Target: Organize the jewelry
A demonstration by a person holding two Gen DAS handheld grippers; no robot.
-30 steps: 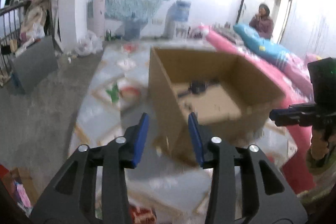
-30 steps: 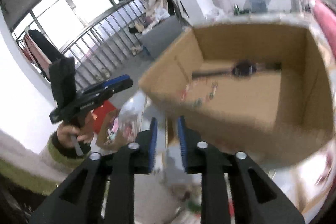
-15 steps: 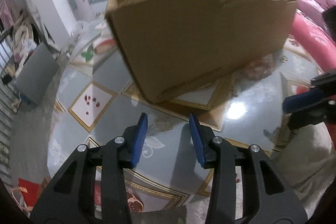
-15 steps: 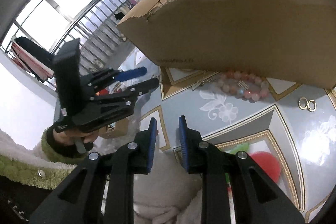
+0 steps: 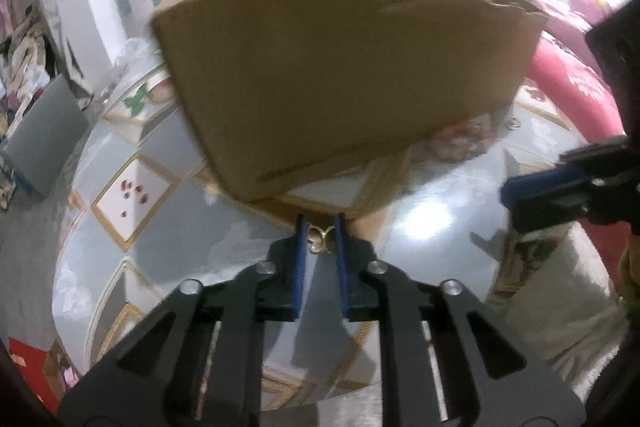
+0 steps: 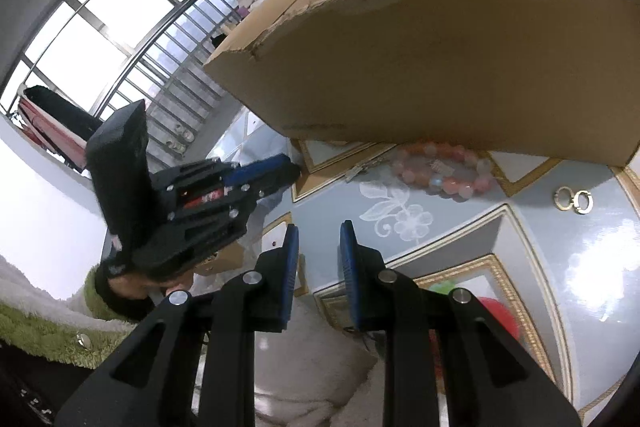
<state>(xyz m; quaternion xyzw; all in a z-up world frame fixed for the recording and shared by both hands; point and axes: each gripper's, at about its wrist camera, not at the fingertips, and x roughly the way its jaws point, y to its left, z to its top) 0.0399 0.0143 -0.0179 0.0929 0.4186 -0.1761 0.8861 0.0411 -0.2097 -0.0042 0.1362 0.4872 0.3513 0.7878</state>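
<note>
Left tool [image 5: 321, 233] pinches gold rings [image 5: 321, 239] between its tips; right tool [image 6: 316, 235] gapes.

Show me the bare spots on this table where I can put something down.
Bare: the white-flower patch between the bracelet and the right claw, and the patterned stretch left of the box. Crowded: the box's foot, with bracelet and gold rings; the left claw grips a second ring pair.
</note>
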